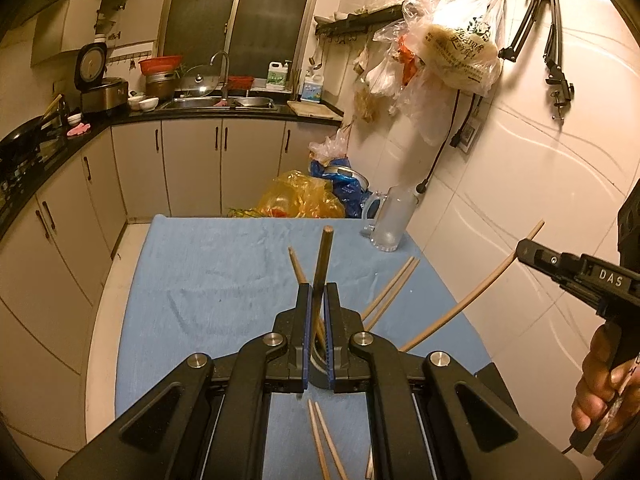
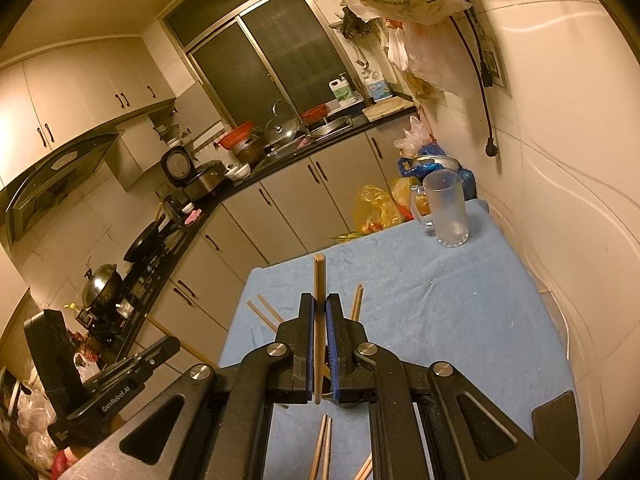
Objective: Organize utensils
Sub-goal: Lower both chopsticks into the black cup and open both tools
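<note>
My left gripper is shut on a dark chopstick that stands nearly upright above the blue cloth. My right gripper is shut on a pale chopstick, also held upright. In the left wrist view the right gripper shows at the right edge, its pale chopstick slanting down. Several loose chopsticks lie on the cloth: a pair at the right and another pair near me. A frosted glass mug stands empty at the far right corner of the cloth.
A tiled wall runs close along the table's right side. Yellow and blue plastic bags sit on the floor beyond the far edge. Bags hang from hooks above the mug. A kitchen counter with cabinets lies to the left and behind.
</note>
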`<move>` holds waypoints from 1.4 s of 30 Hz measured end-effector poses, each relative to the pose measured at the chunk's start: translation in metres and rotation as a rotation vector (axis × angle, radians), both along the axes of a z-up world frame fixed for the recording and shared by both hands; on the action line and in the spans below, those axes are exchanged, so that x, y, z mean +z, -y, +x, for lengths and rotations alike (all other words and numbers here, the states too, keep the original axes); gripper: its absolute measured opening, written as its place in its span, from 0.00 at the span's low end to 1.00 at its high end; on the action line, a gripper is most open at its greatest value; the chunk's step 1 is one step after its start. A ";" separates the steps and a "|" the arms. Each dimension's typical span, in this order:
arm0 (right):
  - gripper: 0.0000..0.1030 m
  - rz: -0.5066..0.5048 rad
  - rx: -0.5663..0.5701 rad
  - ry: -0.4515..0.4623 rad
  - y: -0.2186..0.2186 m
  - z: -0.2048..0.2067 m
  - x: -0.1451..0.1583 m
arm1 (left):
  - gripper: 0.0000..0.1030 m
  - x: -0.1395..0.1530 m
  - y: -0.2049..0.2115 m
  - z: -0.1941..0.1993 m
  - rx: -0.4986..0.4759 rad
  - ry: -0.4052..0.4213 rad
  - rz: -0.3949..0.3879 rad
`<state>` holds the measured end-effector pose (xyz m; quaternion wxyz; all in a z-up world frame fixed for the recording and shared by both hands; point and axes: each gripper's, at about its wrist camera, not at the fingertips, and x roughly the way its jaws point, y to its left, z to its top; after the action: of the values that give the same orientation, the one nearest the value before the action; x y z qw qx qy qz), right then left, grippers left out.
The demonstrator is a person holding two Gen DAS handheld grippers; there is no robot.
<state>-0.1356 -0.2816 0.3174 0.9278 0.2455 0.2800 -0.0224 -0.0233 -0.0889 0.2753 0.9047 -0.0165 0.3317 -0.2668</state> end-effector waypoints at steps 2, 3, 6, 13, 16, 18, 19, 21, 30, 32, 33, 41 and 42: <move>0.06 0.001 -0.002 -0.001 0.002 0.002 0.000 | 0.05 0.003 0.003 0.003 -0.004 0.001 -0.004; 0.06 0.001 -0.003 -0.001 0.003 0.003 0.000 | 0.05 0.005 0.004 0.004 -0.005 0.003 -0.007; 0.06 0.002 -0.008 -0.002 0.006 0.007 0.001 | 0.05 0.009 0.009 0.008 -0.011 0.007 -0.014; 0.06 0.003 -0.013 -0.005 0.013 0.017 -0.001 | 0.05 0.018 0.022 0.018 -0.027 0.013 -0.036; 0.06 -0.004 -0.013 -0.009 0.015 0.023 -0.003 | 0.05 0.017 0.027 0.022 -0.033 0.006 -0.044; 0.06 -0.010 -0.014 -0.018 0.016 0.029 -0.006 | 0.05 0.014 0.031 0.025 -0.037 -0.003 -0.048; 0.06 -0.012 -0.014 -0.022 0.016 0.031 -0.007 | 0.05 0.012 0.033 0.026 -0.039 -0.008 -0.047; 0.06 -0.018 -0.014 -0.036 0.016 0.037 -0.012 | 0.05 0.008 0.037 0.029 -0.042 -0.019 -0.045; 0.06 -0.031 0.011 -0.128 0.012 0.065 -0.048 | 0.05 -0.020 0.039 0.046 -0.026 -0.089 -0.040; 0.06 -0.027 0.015 -0.152 0.010 0.072 -0.058 | 0.05 -0.028 0.037 0.052 -0.014 -0.104 -0.036; 0.06 -0.028 0.018 -0.165 0.010 0.077 -0.064 | 0.05 -0.031 0.036 0.053 -0.011 -0.110 -0.036; 0.07 -0.029 0.033 -0.223 0.005 0.102 -0.087 | 0.05 -0.048 0.030 0.063 0.016 -0.153 -0.043; 0.07 -0.032 0.034 -0.224 0.005 0.104 -0.088 | 0.05 -0.050 0.028 0.063 0.022 -0.155 -0.041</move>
<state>-0.0317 -0.2863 0.2294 0.8946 0.2220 0.3859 -0.0384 0.0392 -0.1172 0.2249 0.8786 -0.0595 0.3951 -0.2614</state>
